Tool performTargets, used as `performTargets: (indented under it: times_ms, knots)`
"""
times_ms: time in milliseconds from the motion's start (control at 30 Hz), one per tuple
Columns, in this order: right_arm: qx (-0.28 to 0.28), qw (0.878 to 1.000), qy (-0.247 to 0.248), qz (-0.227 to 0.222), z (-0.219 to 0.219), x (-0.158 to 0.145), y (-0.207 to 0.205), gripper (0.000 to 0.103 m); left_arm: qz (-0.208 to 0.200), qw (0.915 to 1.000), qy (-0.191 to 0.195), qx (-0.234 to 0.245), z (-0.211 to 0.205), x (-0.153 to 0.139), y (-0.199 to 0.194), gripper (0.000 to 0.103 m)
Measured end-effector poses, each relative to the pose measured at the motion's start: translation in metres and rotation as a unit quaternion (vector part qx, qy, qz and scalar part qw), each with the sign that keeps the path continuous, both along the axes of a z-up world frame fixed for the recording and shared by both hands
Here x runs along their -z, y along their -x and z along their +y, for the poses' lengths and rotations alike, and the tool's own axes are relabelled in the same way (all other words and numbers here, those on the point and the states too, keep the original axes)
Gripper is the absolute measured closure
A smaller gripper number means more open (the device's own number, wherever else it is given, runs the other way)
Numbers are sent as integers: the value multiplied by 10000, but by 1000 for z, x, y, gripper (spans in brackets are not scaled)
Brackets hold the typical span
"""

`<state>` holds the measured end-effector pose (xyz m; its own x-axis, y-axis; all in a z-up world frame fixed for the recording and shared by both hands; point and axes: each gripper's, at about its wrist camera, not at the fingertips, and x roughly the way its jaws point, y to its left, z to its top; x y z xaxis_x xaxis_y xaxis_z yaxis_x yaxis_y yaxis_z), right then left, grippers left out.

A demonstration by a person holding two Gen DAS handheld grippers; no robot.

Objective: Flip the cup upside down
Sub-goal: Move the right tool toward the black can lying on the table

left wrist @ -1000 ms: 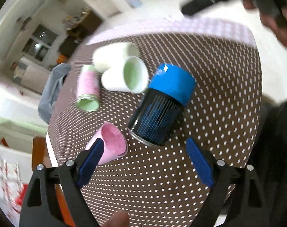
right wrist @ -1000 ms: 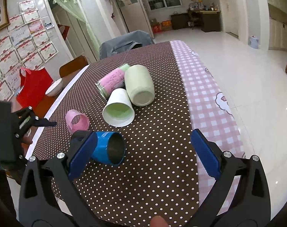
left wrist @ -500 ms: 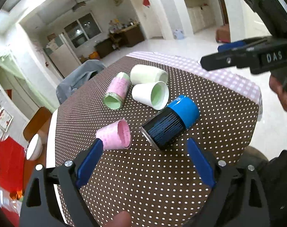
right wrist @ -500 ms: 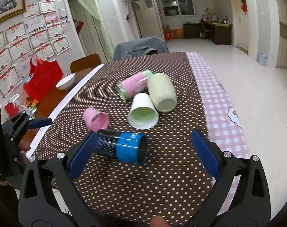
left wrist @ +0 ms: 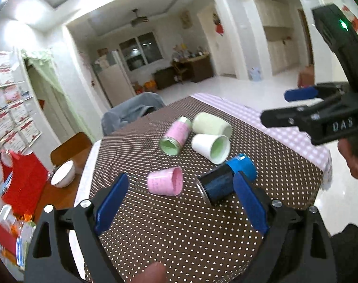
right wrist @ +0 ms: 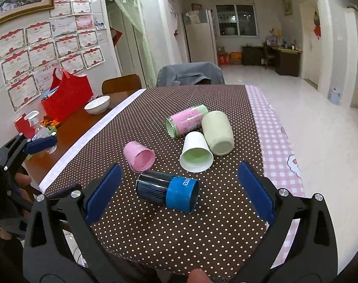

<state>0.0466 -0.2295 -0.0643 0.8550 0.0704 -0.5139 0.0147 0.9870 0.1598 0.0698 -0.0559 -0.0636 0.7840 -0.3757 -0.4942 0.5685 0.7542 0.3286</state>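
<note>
Both hand-held grippers, left (left wrist: 179,200) and right (right wrist: 179,192), hover released above the counter (right wrist: 179,231), fingers spread toward the blue-banded cup (right wrist: 167,190) lying sideways.

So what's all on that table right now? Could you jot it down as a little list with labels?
surface: table with brown dotted cloth
cups: five, all lying on their sides
nearest: black and blue cup
others: small pink cup, white cup, pale green cup, pink-labelled jar
left gripper: open, empty
right gripper: open, empty
</note>
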Motion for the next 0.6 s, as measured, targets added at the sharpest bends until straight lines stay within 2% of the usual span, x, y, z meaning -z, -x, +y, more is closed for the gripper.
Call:
performTargets:
  times_ms: [200,333,600]
  knots:
    - [-121,9997,98,-166,7,-8,12,6,-199,9980,396,-460,11,-17,13,14]
    - [-241,9990,226,-292,15,-14,18,6,-354,9954,528,-712,16,-26,25,14]
    - [-483,9970,382,-464,24,-22,25,6,-351,9879,922,-1194,30,-44,36,14]
